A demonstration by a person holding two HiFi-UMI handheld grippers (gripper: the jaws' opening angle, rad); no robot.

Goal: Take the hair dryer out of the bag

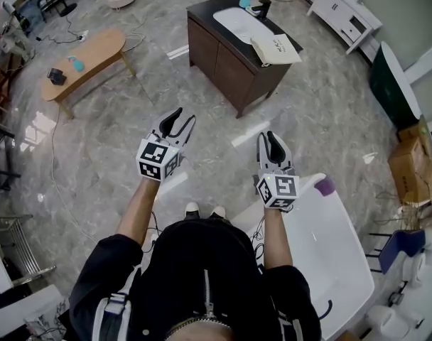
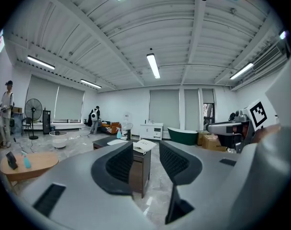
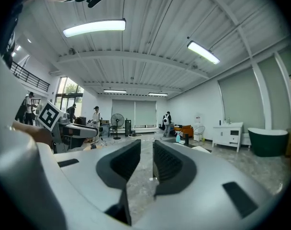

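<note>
A: What is the biggest thing in front of us?

B: The dark vanity cabinet [image 1: 214, 57], standing alone on the marble floor [image 1: 131, 119]. We face it, and a wide strip of floor lies between us and it.

A: And where is the bag?

B: The white paper bag [image 1: 276, 49] sits on the cabinet top at its right end, past the sink basin [image 1: 237, 23], and it reaches the edge of that corner. We do not see the hair dryer itself; we judge that it is inside the bag. We cannot tell its long axis, nor which way the mouth of the bag faces.

A: Which hand is nearer to it?

B: In the head view the bag lies almost straight ahead of the right gripper [image 1: 268, 135], so we think this one has the shorter way. The left gripper [image 1: 184, 116] is further to the side, but its own view shows the bag's corner in line with its jaws. The right gripper points a little to the left of the bag. Both are well apart from the cabinet.

A: How do the jaws stand?

B: The left jaws are about half apart, and the right jaws leave only a narrow gap. Nothing is between either pair, and we hold nothing. We must first walk to the cabinet.
</note>
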